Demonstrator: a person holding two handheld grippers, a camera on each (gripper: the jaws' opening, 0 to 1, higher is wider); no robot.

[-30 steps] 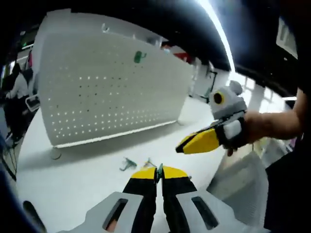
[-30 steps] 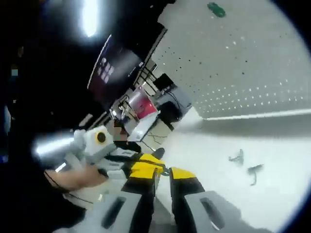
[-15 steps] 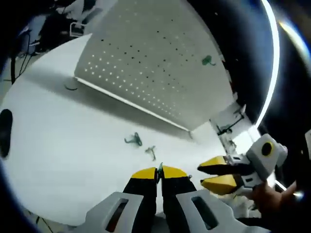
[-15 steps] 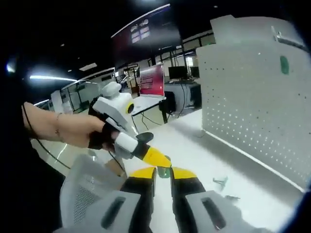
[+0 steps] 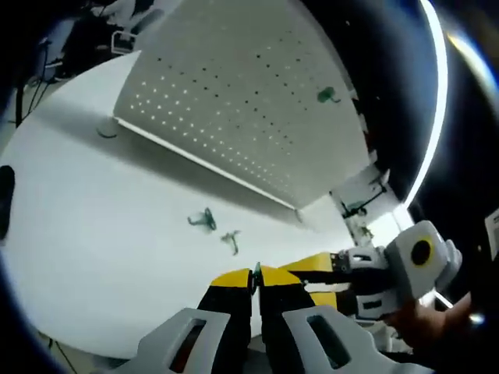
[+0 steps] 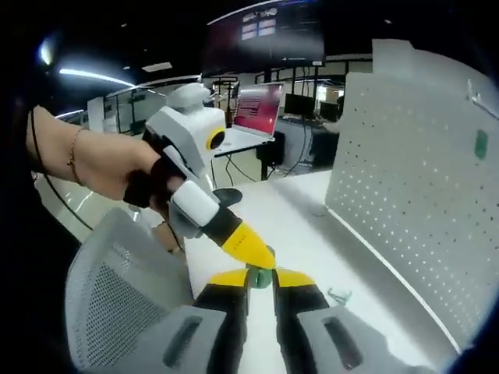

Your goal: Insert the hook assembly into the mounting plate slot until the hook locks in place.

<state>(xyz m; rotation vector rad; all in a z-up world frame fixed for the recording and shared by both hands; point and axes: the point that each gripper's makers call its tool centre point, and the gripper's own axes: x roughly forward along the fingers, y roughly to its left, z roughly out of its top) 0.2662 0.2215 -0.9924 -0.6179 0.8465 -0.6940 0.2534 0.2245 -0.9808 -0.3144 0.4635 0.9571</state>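
- Though pinched at the tip of the left gripper [image 5: 256, 277], jaws pressed together on it, small green hook [image 5: 256, 268] not in the white board with holes [image 5: 234, 101] yet.
- Held in the air above the counter [image 5: 93, 234], well apart from the board.
- Right gripper [image 6: 262, 281] tip to tip with the left one, green bit between its jaws; gripping or just touching, cannot tell.
- Left to do: carry over to the board, push into a slot, lock in.
- One green hook on the board [image 5: 326, 95] hanging up already.
- Two loose hooks [image 5: 204, 220] lying flat on the counter, near each other.
- Smooth white counter, dim office behind, long ceiling light [image 5: 437, 93], mesh chair [image 6: 117, 304], pink screen [image 6: 261, 105].
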